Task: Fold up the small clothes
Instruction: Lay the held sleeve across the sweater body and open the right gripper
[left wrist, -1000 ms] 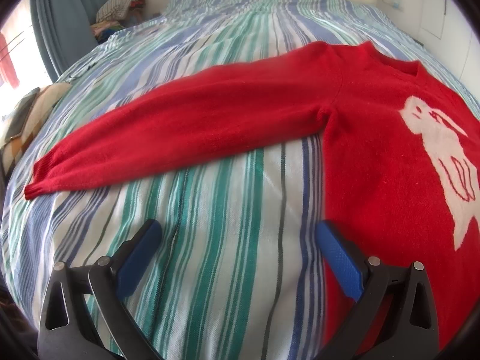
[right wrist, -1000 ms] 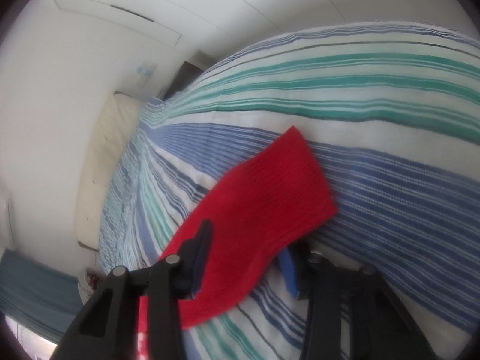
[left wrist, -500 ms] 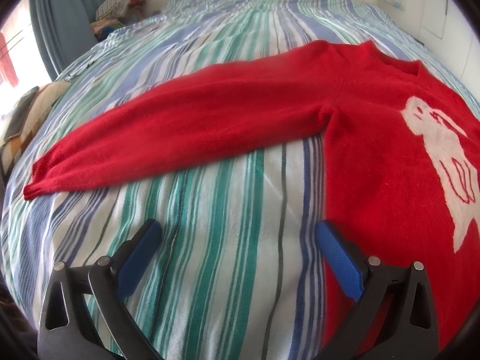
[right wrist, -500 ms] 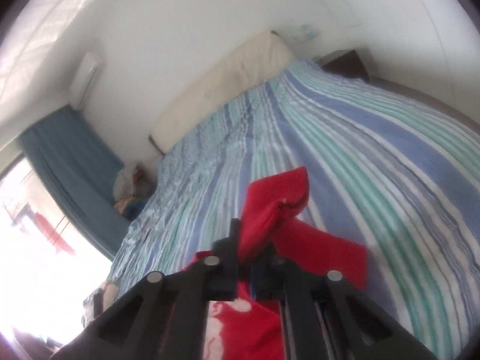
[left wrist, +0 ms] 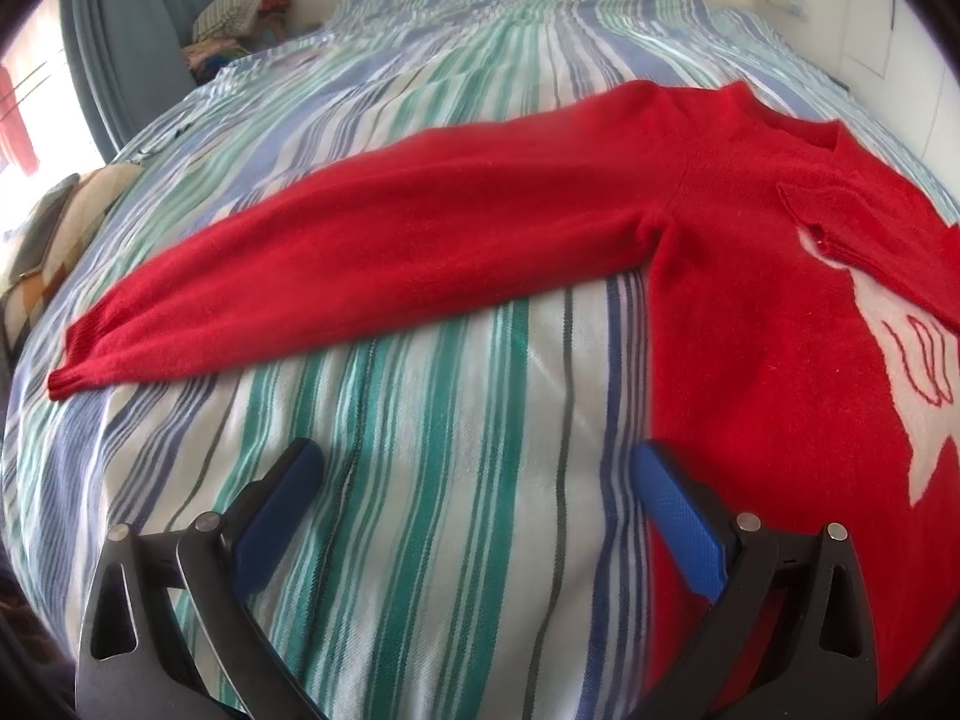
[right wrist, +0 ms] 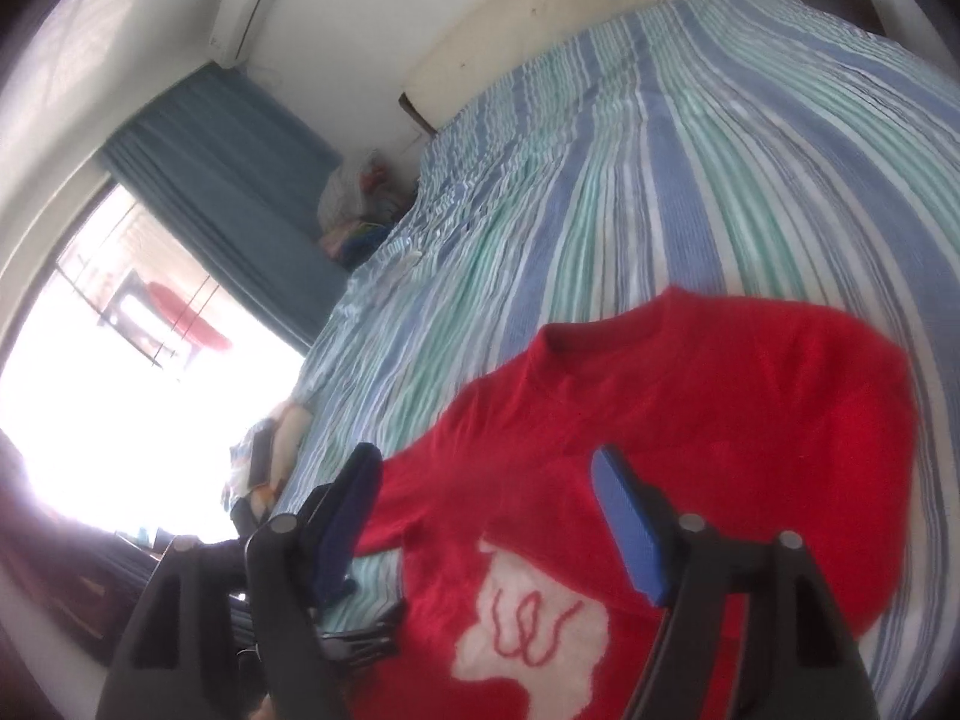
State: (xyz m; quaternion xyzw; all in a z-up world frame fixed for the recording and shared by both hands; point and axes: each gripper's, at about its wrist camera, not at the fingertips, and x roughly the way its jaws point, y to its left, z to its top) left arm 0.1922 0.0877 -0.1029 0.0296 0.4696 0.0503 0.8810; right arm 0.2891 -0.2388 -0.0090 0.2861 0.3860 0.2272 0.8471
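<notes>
A red sweater (left wrist: pixel 744 300) with a white rabbit motif (left wrist: pixel 912 372) lies flat on the striped bed (left wrist: pixel 420 480). Its left sleeve (left wrist: pixel 360 264) stretches out to the left. The right sleeve (left wrist: pixel 864 228) lies folded across the chest. My left gripper (left wrist: pixel 474 480) is open and empty over the bedspread, just below the left sleeve and beside the sweater's body. In the right wrist view the sweater (right wrist: pixel 720 420) and motif (right wrist: pixel 528 630) lie below my right gripper (right wrist: pixel 486 480), which is open, empty and above the fabric.
A pillow (right wrist: pixel 570 12) lies along the head of the bed. A pile of clothes (left wrist: pixel 240 18) sits at the far left by a blue curtain (right wrist: pixel 240 180) and bright window. A cushion (left wrist: pixel 54 228) lies at the bed's left edge.
My right gripper, shut on the right sleeve's cuff half a second ago, has carried it over the chest, let go and opened. The left gripper has not moved.
</notes>
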